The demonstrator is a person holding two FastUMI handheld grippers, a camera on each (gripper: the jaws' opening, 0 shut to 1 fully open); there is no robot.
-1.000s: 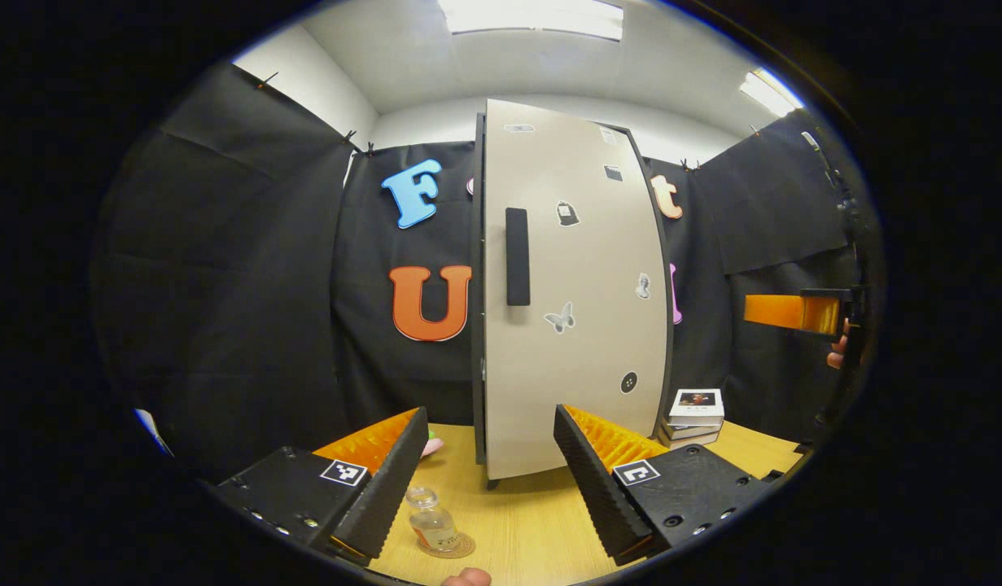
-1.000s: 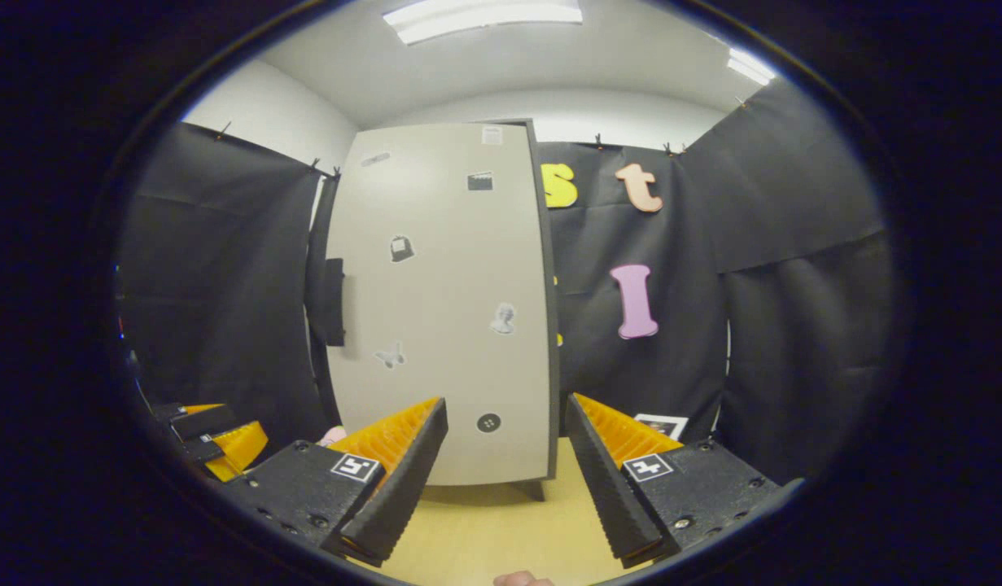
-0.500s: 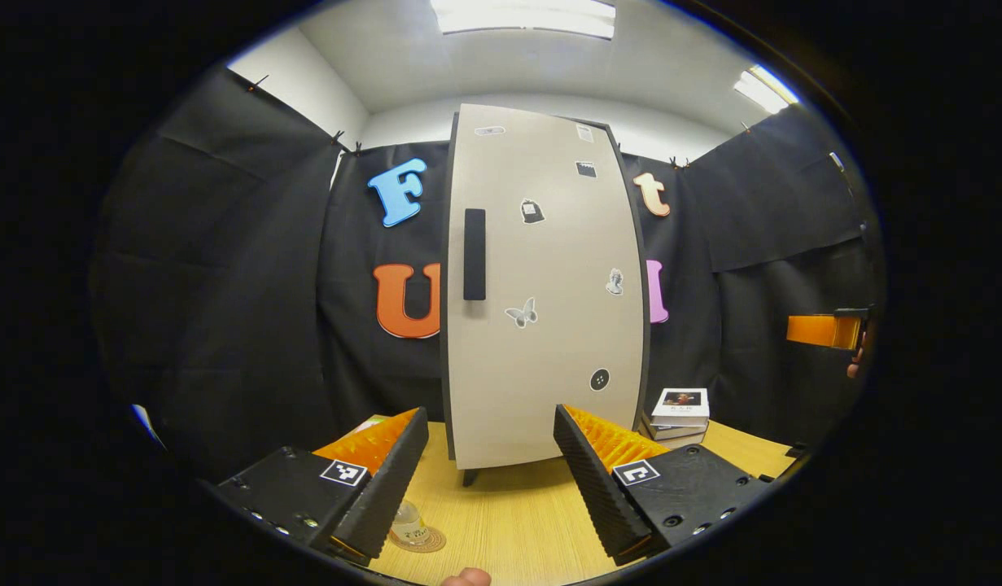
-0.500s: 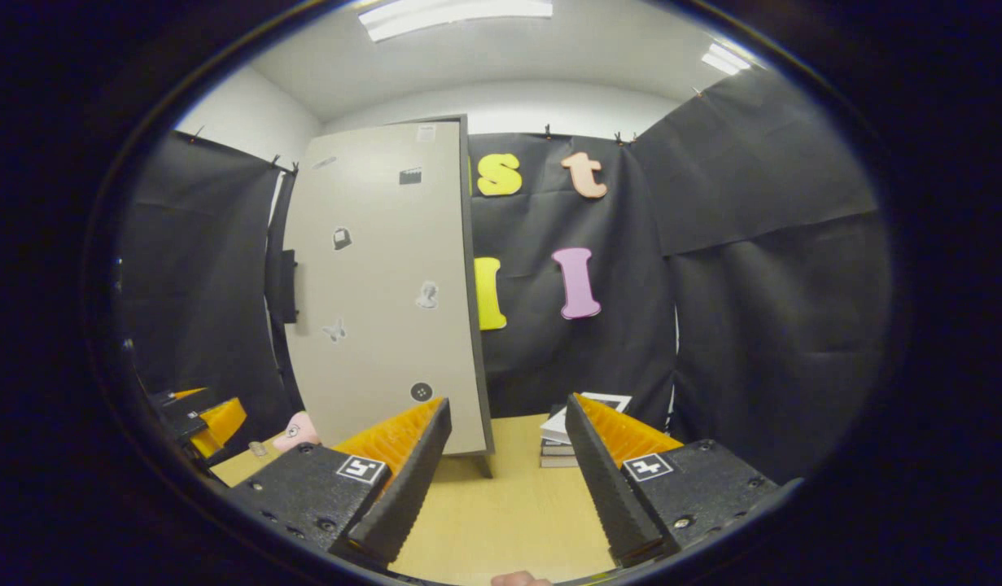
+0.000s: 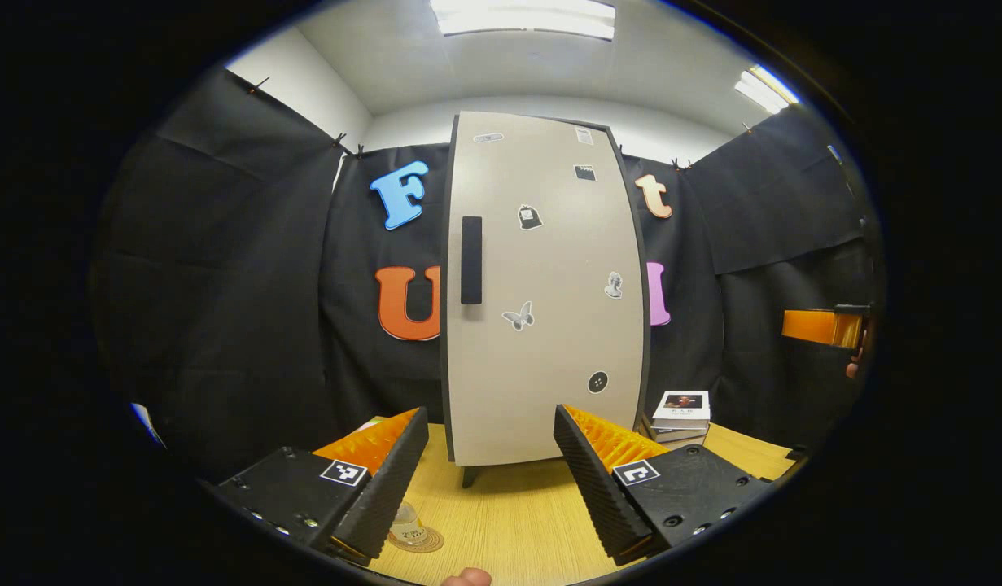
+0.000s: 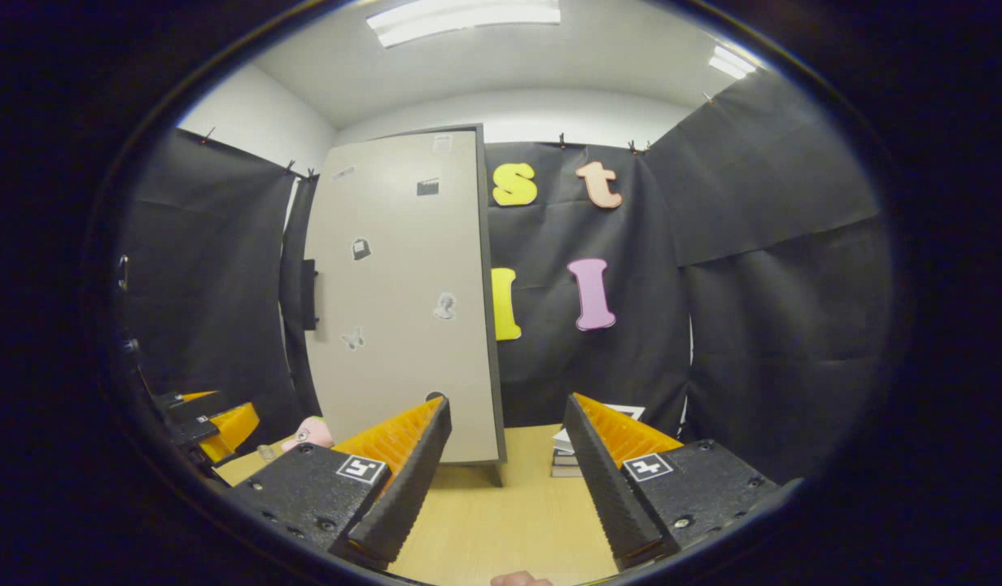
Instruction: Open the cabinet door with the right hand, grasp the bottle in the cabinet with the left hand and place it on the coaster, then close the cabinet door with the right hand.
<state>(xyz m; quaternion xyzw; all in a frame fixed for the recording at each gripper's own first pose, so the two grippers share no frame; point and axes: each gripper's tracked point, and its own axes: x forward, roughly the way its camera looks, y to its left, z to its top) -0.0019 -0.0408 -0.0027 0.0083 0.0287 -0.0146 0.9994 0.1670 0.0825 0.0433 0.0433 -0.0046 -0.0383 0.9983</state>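
The cabinet (image 5: 541, 293) stands on the wooden table with its beige door flush and its black handle (image 5: 471, 259) on the left edge. A small clear bottle (image 5: 405, 523) stands upright on a round coaster (image 5: 423, 540) near the table's front, half hidden behind my left gripper's finger. My left gripper (image 5: 489, 415) is open and holds nothing, back from the cabinet. In the right gripper view the door (image 6: 403, 301) stands left of centre, and my right gripper (image 6: 506, 400) is open, apart from it. The right gripper (image 5: 822, 327) also hangs at the far right of the left gripper view.
A short stack of books (image 5: 680, 413) lies right of the cabinet. A pink toy (image 6: 309, 431) sits on the table left of the cabinet in the right gripper view, near the left gripper (image 6: 212, 419). Black cloth walls close in the booth.
The door, slightly ajar a second ago, now sits flush. The right gripper has drawn back and to the right of the cabinet. The left gripper has backed away from the bottle.
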